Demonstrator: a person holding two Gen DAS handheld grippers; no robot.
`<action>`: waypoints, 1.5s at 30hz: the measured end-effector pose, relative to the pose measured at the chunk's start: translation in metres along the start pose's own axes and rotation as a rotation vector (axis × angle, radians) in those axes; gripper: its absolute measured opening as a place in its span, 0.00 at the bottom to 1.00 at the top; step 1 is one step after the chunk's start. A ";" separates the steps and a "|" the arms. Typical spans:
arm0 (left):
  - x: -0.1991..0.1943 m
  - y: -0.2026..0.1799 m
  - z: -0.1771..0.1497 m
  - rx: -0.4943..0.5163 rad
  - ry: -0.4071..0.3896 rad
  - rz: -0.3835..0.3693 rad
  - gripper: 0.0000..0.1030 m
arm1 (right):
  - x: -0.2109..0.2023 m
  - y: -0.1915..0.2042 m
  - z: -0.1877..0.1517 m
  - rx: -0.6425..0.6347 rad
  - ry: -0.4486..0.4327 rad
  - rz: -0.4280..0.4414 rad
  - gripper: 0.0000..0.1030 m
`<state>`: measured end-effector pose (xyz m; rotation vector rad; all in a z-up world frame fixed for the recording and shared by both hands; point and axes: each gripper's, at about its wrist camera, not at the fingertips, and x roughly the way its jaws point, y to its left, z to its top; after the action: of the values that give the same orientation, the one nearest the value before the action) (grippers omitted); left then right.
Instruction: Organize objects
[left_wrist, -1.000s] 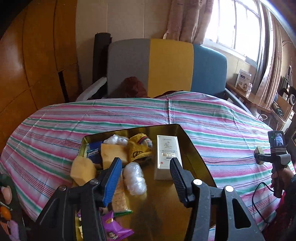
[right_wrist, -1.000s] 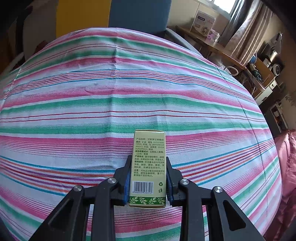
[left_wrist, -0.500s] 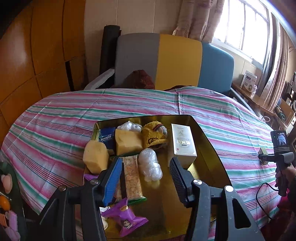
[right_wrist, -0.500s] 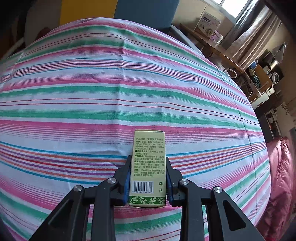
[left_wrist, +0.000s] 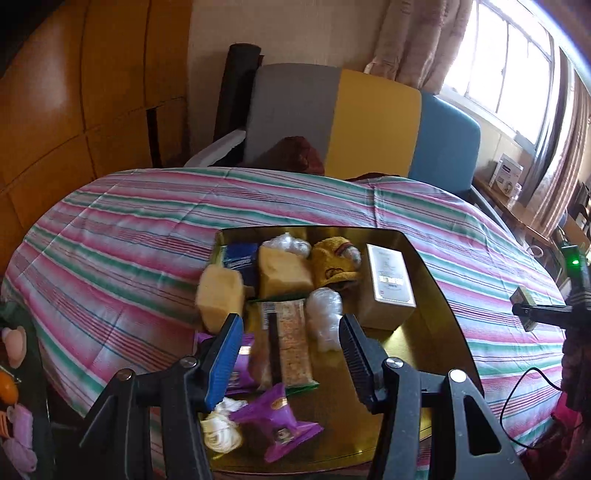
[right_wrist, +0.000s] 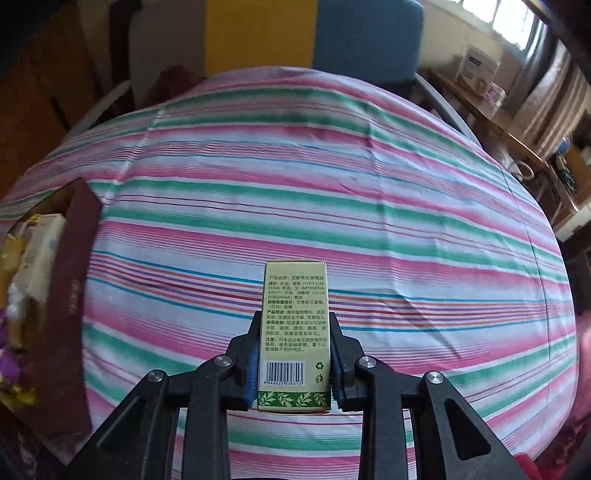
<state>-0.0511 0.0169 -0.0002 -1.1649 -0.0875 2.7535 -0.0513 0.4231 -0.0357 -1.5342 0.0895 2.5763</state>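
A gold tray (left_wrist: 421, 354) on the striped tablecloth holds a white box (left_wrist: 391, 280), two yellow sponges (left_wrist: 219, 295), a blue tissue pack (left_wrist: 240, 258), a yellow knitted item (left_wrist: 334, 266), a cracker bar (left_wrist: 290, 339), clear wrapped balls (left_wrist: 325, 310) and purple snack packs (left_wrist: 277, 417). My left gripper (left_wrist: 290, 325) hovers open over the tray's near half, nothing between its fingers. My right gripper (right_wrist: 295, 321) is shut on a small green box (right_wrist: 295, 302), held above the cloth right of the tray (right_wrist: 74, 295). That box (left_wrist: 524, 308) also shows far right in the left wrist view.
A grey, yellow and blue chair back (left_wrist: 351, 122) stands behind the table. A wooden side shelf (right_wrist: 498, 122) with small boxes runs along the window at right. A cable (left_wrist: 524, 384) hangs near the table's right edge. Small toys (left_wrist: 14, 369) lie at far left.
The left gripper has drawn back, so more of the tray's near end shows. The right gripper has lifted the green box and swung left; the tray's edge now enters its view.
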 end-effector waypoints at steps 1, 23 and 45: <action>-0.001 0.005 0.000 -0.010 -0.001 0.006 0.53 | -0.011 0.017 0.001 -0.031 -0.029 0.033 0.29; 0.001 0.059 -0.019 -0.077 0.016 0.084 0.65 | 0.012 0.287 -0.057 -0.382 0.106 0.443 0.33; -0.015 0.022 -0.012 -0.022 -0.049 0.139 0.70 | -0.044 0.242 -0.059 -0.182 -0.195 0.290 0.80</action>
<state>-0.0352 -0.0071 -0.0006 -1.1501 -0.0445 2.9098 -0.0158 0.1730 -0.0301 -1.4060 0.0613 3.0250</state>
